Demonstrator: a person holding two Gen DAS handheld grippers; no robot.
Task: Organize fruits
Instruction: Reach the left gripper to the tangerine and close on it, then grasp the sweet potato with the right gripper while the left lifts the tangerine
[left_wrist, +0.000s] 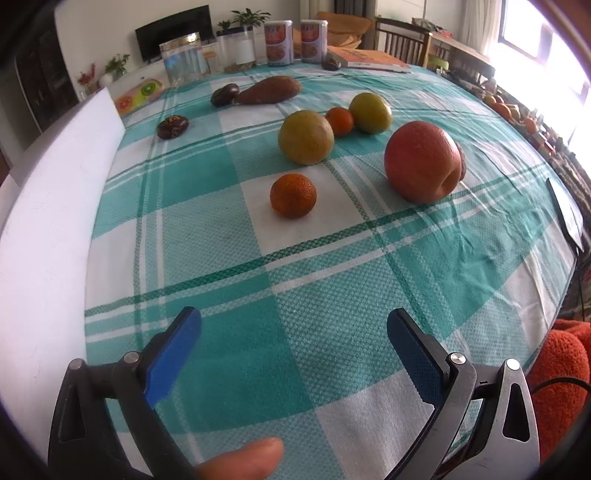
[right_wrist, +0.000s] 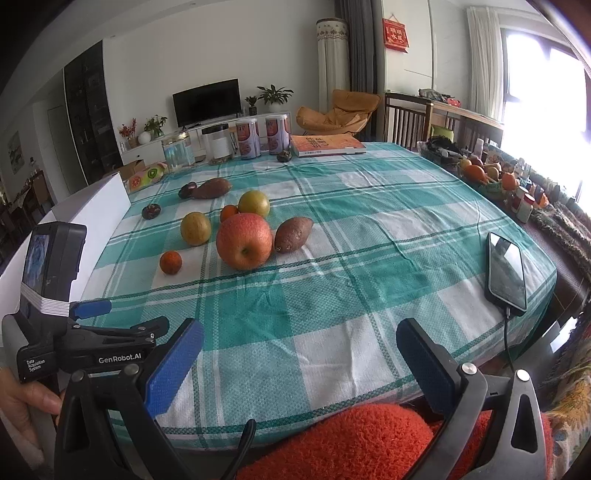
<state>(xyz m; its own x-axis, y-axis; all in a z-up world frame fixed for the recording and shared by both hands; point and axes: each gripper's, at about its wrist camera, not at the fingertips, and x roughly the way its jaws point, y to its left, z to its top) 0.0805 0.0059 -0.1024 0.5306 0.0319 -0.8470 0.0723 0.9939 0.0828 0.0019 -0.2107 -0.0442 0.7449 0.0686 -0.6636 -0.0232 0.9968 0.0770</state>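
Tablecloth in teal-and-white check covers living-room table.

A large red apple lies tilted on the desk, stem dimple facing forward. Just beside it rests a brown sweet potato. Two yellow-green pears flank a small tangerine behind it (the far pear touching it); another tangerine sits apart in front.

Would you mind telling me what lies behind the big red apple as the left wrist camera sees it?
Only a brown sliver peeks out behind the apple. The right wrist view shows a sweet potato beside the apple; from the left, the apple covers most of it.
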